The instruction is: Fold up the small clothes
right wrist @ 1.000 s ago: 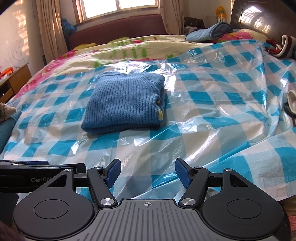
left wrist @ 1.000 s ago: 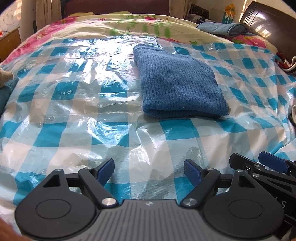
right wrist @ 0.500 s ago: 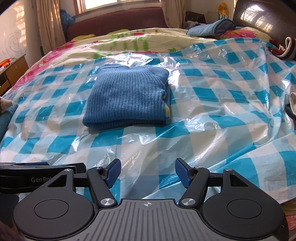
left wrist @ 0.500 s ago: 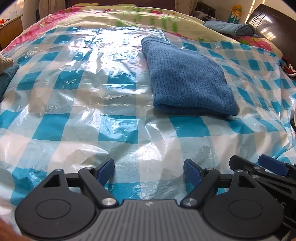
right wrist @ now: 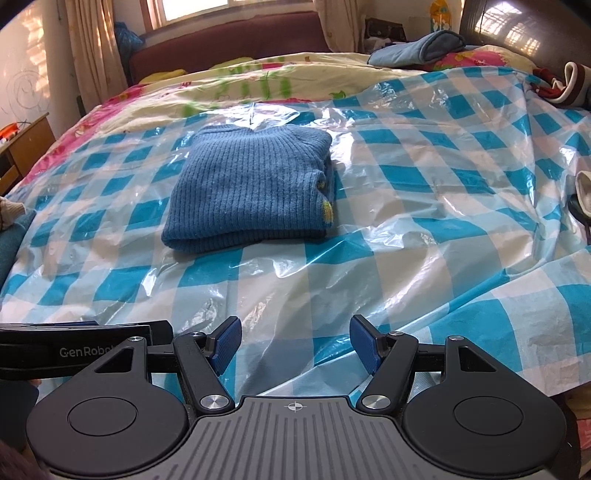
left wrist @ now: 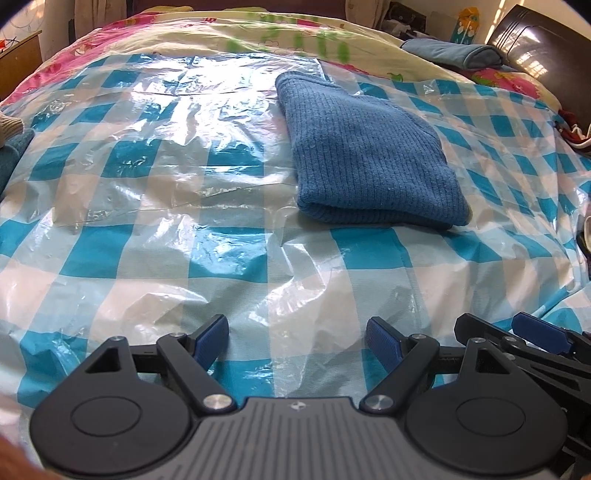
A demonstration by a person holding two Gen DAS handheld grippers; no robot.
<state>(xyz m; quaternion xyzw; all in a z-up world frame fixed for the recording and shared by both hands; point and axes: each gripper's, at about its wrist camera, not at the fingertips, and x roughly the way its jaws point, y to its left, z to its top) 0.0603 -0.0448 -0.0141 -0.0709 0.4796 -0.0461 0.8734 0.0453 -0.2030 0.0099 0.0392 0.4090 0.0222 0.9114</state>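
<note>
A blue ribbed knit sweater (left wrist: 365, 155) lies folded into a compact rectangle on the blue-and-white checked plastic sheet (left wrist: 147, 206). It also shows in the right wrist view (right wrist: 251, 188), left of centre, with a bit of yellow at its right edge. My left gripper (left wrist: 297, 343) is open and empty, low over the near part of the sheet, well short of the sweater. My right gripper (right wrist: 295, 343) is open and empty, also near the front edge. The right gripper shows at the left view's lower right (left wrist: 532, 336).
The sheet covers a bed with a floral quilt (right wrist: 236, 85). A folded blue cloth (right wrist: 421, 46) lies by the dark headboard (right wrist: 524, 33). Red-and-white clothing (right wrist: 565, 83) lies at the right edge. A wooden side table (right wrist: 22, 147) stands at the left. Teal fabric (left wrist: 9, 158) lies at the left edge.
Both views have shifted slightly: the sweater sits a little lower and nearer in each. Both grippers stay open and empty; the sweater has not moved on the sheet.
</note>
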